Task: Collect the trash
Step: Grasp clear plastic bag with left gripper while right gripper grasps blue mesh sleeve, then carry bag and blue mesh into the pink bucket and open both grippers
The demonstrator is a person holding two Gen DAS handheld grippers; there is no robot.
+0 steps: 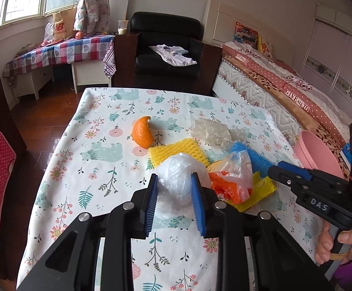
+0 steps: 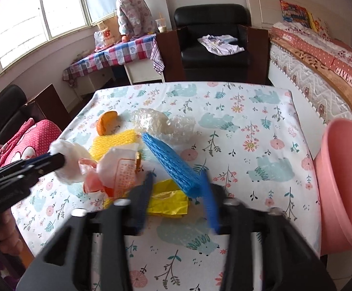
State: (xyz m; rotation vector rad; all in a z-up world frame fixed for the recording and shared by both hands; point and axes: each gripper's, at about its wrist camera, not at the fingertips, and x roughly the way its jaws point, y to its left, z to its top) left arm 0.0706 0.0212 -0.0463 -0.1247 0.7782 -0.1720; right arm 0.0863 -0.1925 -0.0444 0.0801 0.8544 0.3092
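White plastic wad is being pinched between the narrowed pads of the left gripper. Blue foam net is being clamped by the right gripper, jaws narrow. Yellow bag is lying under it; pink bin is standing right of it.

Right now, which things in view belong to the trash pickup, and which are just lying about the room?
Job:
white plastic bag, between the left gripper pads
blue foam net, at the right gripper
yellow foam net
bubble wrap
orange peel
yellow wrapper
pink bin

Lying about:
black armchair
bed
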